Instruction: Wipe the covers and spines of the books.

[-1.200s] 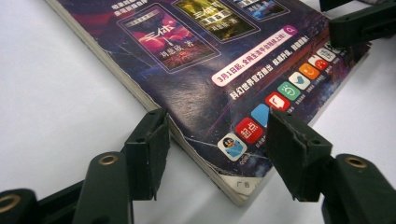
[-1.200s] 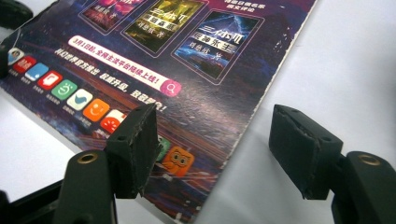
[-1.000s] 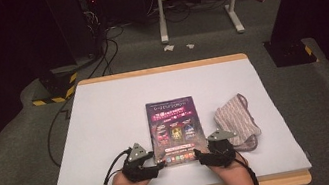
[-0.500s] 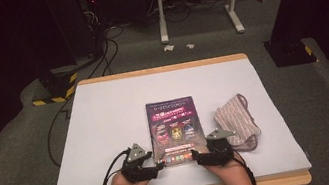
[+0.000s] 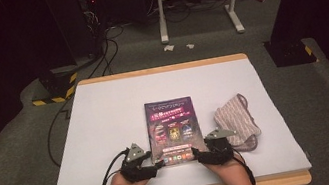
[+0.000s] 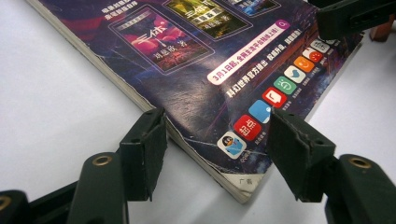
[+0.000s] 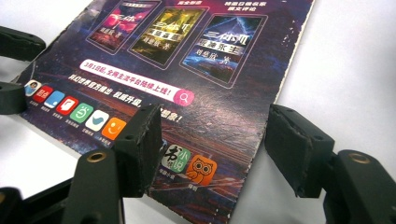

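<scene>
With both sets of fingers, left point(image 5: 154, 161) and right point(image 5: 196, 154), released astride the closed magazine's point(image 5: 172, 126) near corners, I have yet to grasp it.

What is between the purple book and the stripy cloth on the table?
Nothing. In the high view, a bare strip of the white table separates the book from the striped cloth; they lie apart.

In your left gripper view the book point(image 6: 196, 74) runs off the top edge. Your forearms are cut off at the high view's bottom edge.
</scene>
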`<action>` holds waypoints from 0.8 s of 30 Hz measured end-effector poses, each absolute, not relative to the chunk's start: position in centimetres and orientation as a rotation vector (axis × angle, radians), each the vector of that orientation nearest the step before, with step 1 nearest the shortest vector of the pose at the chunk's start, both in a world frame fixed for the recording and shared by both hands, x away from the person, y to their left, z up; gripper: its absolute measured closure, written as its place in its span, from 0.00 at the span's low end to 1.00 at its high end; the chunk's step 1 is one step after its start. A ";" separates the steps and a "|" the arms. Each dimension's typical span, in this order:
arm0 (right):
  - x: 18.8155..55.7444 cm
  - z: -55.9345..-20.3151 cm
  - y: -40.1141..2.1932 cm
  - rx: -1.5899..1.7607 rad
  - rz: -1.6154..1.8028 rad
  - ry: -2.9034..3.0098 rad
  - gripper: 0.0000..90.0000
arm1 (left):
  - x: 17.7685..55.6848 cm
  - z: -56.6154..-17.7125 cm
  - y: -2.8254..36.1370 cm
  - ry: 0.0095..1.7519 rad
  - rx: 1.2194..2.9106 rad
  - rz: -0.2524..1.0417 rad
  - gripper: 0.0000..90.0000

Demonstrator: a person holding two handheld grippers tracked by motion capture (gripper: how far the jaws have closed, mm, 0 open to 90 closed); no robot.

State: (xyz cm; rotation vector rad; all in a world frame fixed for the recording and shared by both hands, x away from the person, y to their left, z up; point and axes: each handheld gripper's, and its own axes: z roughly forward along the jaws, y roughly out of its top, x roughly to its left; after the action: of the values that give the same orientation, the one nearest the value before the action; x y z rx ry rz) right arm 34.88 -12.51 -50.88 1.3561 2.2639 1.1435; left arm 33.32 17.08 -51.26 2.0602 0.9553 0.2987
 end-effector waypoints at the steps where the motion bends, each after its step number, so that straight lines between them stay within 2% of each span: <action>1: 34.8 -50.8 -12.5 1.353 1.153 2.260 0.42 | 33.3 -51.2 17.1 0.959 2.060 0.300 0.43; 19: 34.6 -50.8 -12.1 1.337 1.152 2.244 0.44 | 33.3 -51.3 17.3 0.969 2.055 0.309 0.43; 24: 34.6 -50.9 -11.8 1.336 1.103 2.266 0.39 | 33.3 -51.3 17.3 0.969 2.054 0.307 0.43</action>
State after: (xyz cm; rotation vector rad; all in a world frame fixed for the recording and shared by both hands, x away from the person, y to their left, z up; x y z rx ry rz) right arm 34.65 -11.80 -50.92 1.3359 2.2658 1.1027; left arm 33.30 17.33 -51.26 2.0539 0.9687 0.3075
